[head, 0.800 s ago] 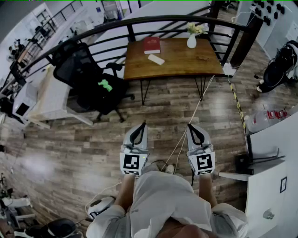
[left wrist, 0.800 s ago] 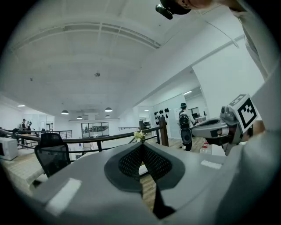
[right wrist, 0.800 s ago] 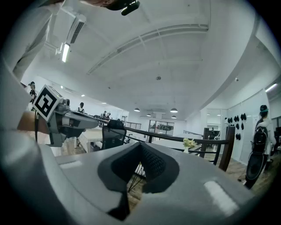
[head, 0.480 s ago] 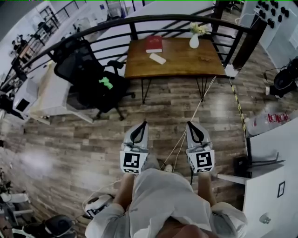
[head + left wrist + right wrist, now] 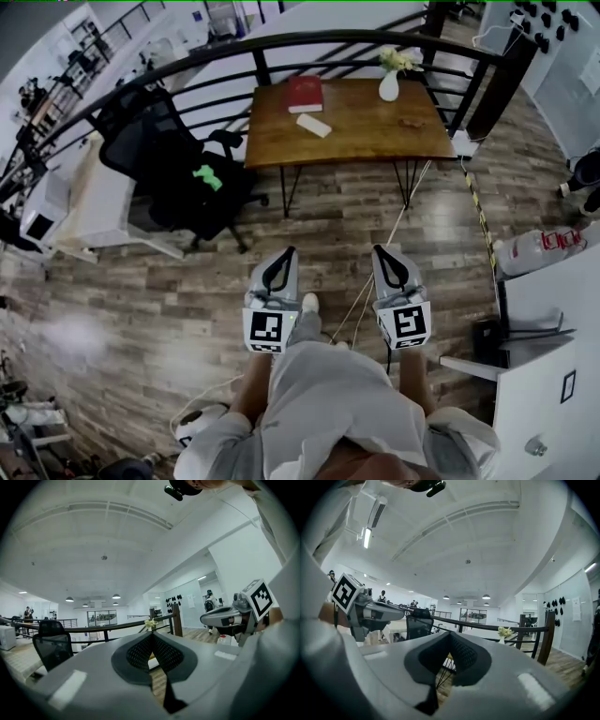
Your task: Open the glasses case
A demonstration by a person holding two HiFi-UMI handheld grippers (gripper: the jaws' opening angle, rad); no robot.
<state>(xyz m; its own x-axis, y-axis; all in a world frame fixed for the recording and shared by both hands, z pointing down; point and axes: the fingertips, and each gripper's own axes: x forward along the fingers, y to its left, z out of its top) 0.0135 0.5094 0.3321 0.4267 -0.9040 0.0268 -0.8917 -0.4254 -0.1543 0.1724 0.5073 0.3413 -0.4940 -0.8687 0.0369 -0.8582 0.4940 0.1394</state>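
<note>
Because the glasses case point(image 5: 314, 125) lies far off on the tabletop point(image 5: 375, 127), just beside a red book point(image 5: 305, 93), only a small pale oblong is made out. Left tongs point(image 5: 285, 253) and right tongs point(image 5: 380, 250) are held level, closed tight, empty, well apart from it. A black chair point(image 5: 164, 155) is noted left of the tabletop, and a railing point(image 5: 281, 42) behind it.

Book point(image 5: 305, 94), glasses case point(image 5: 314, 125), vase point(image 5: 388, 86) on table point(image 5: 375, 129); chair point(image 5: 161, 155) left of table.
</note>
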